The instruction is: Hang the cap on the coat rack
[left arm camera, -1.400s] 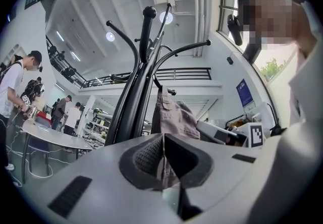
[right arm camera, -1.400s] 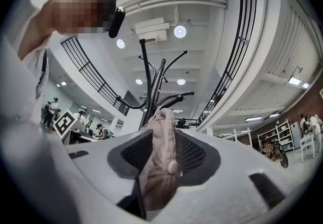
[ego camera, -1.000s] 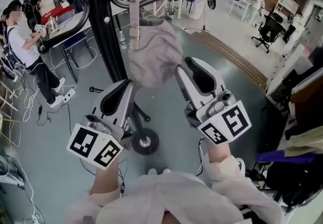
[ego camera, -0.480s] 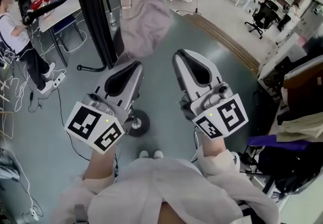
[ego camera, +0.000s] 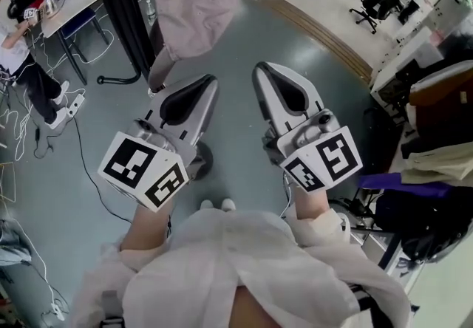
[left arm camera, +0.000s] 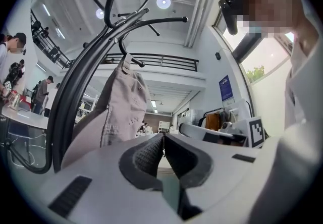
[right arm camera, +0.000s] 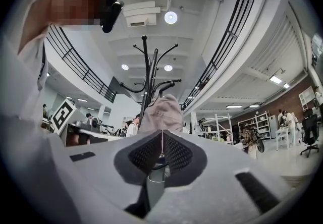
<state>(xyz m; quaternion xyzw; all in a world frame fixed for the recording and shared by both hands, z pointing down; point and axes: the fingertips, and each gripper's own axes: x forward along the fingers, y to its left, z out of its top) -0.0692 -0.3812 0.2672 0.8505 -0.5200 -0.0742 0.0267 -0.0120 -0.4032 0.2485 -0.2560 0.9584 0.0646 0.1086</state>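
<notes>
Already the cap hangs from an arm of the black coat rack, apart from both tools and a little ahead of them. The left tool has its pads together with nothing between them. The right tool is closing its jaws, likewise on nothing. The cap looks like soft, light cloth that sags limp under its own weight. If it needs resettling, the stiffer brim or the back strap would probably give a surer hold than the crown.
</notes>
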